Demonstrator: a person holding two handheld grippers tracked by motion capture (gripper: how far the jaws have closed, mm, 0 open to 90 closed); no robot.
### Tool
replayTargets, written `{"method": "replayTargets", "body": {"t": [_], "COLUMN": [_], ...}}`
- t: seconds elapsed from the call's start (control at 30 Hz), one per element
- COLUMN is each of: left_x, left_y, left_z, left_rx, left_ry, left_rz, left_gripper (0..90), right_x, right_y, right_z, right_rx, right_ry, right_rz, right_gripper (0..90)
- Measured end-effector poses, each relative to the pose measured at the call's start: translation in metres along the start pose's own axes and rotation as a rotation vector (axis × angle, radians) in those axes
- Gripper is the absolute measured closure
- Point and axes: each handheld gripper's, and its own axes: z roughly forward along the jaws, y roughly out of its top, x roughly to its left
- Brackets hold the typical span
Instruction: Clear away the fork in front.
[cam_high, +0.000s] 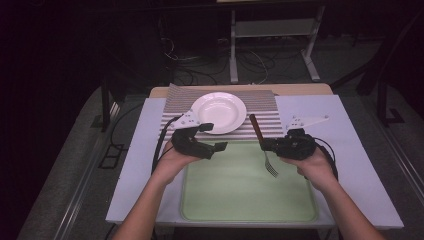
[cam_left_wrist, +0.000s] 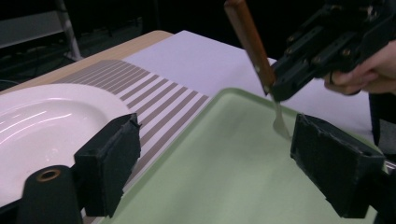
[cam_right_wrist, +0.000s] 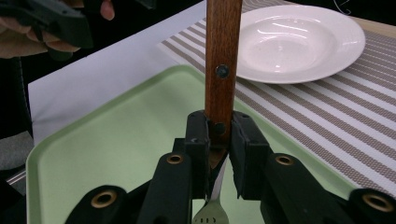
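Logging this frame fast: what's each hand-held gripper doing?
Left hand-held gripper: open, empty.
Right hand-held gripper: closed on the fork.

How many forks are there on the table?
1. The wooden-handled metal fork is clamped in the right gripper, held above the pale green tray, tines pointing down. No others visible; none seem hidden.

No text, label, brand, number or sign can be read anywhere in these views.
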Motion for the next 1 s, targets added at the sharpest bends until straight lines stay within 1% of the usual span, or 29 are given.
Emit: {"method": "replayTargets", "body": {"t": [0.03,0.07,0.17,0.2,0.23,0.27,0.33,0.37,0.4,0.43,0.53,0.57,0.6,0.67,0.7,0.73,0.77,0.8,0.83,0.87,0.93,1.0], "left_x": [-0.002,-0.006,-0.010,-0.012,-0.014,-0.015,-0.019,-0.019,-0.020,-0.021,-0.026,-0.028,-0.028,-0.030,-0.030,-0.031,-0.031,-0.032,-0.032,-0.032,-0.033,-0.035], "left_y": [0.002,0.004,0.005,0.006,0.006,0.006,0.006,0.006,0.006,0.006,0.006,0.006,0.006,0.006,0.006,0.006,0.006,0.006,0.005,0.005,0.004,0.003], "left_z": [0.003,0.006,0.009,0.009,0.010,0.010,0.013,0.013,0.014,0.015,0.019,0.021,0.021,0.022,0.023,0.024,0.024,0.025,0.026,0.028,0.031,0.034], "left_rx": [0.001,-0.011,-0.019,-0.026,-0.034,-0.038,-0.043,-0.043,-0.044,-0.042,-0.043,-0.046,-0.046,-0.045,-0.044,-0.048,-0.049,-0.050,-0.048,-0.044,-0.041,-0.035], "left_ry": [-0.004,-0.014,-0.024,-0.037,-0.050,-0.057,-0.059,-0.059,-0.064,-0.068,-0.080,-0.085,-0.085,-0.090,-0.089,-0.088,-0.087,-0.085,-0.086,-0.089,-0.093,-0.089], "left_rz": [0.002,0.003,-0.002,-0.005,-0.011,-0.016,-0.031,-0.031,-0.039,-0.043,-0.041,-0.052,-0.052,-0.068,-0.069,-0.072,-0.075,-0.077,-0.085,-0.091,-0.102,-0.102], "left_gripper": [16.4,18.3,20.7,20.7,26.1,26.1,27.8,28.8,30.3,30.3,35.7,38.6,39.8,41.4,43.1,46.8,46.8,50.6,51.6,51.6,55.1,58.0], "right_x": [0.001,0.003,0.005,0.007,0.011,0.011,0.018,0.018,0.022,0.022,0.027,0.030,0.031,0.032,0.034,0.037,0.037,0.038,0.039,0.039,0.040,0.042], "right_y": [-0.001,-0.003,-0.004,-0.004,-0.004,-0.004,-0.005,-0.005,-0.005,-0.005,-0.004,-0.003,-0.003,-0.002,-0.002,-0.002,-0.002,-0.001,-0.001,-0.001,-0.001,-0.001], "right_z": [0.001,0.003,0.005,0.006,0.007,0.007,0.010,0.010,0.012,0.012,0.015,0.016,0.017,0.018,0.019,0.021,0.021,0.023,0.023,0.023,0.025,0.026], "right_rx": [0.003,0.003,0.002,0.001,-0.004,-0.004,-0.007,-0.007,-0.007,-0.007,-0.012,-0.015,-0.018,-0.020,-0.020,-0.022,-0.022,-0.021,-0.025,-0.025,-0.019,-0.021], "right_ry": [0.003,0.005,0.016,0.019,0.029,0.029,0.039,0.039,0.048,0.048,0.061,0.069,0.072,0.074,0.076,0.076,0.076,0.078,0.075,0.075,0.078,0.077], "right_rz": [-0.002,-0.005,-0.004,-0.006,-0.014,-0.014,-0.029,-0.029,-0.040,-0.040,-0.045,-0.044,-0.048,-0.051,-0.053,-0.061,-0.061,-0.069,-0.072,-0.072,-0.071,-0.073], "right_gripper": [77.4,77.4,77.4,77.4,77.4,77.4,77.4,77.4,77.4,77.4,77.4,77.4,77.3,77.4,77.3,77.4,77.4,77.4,77.4,77.4,77.3,77.4]}}
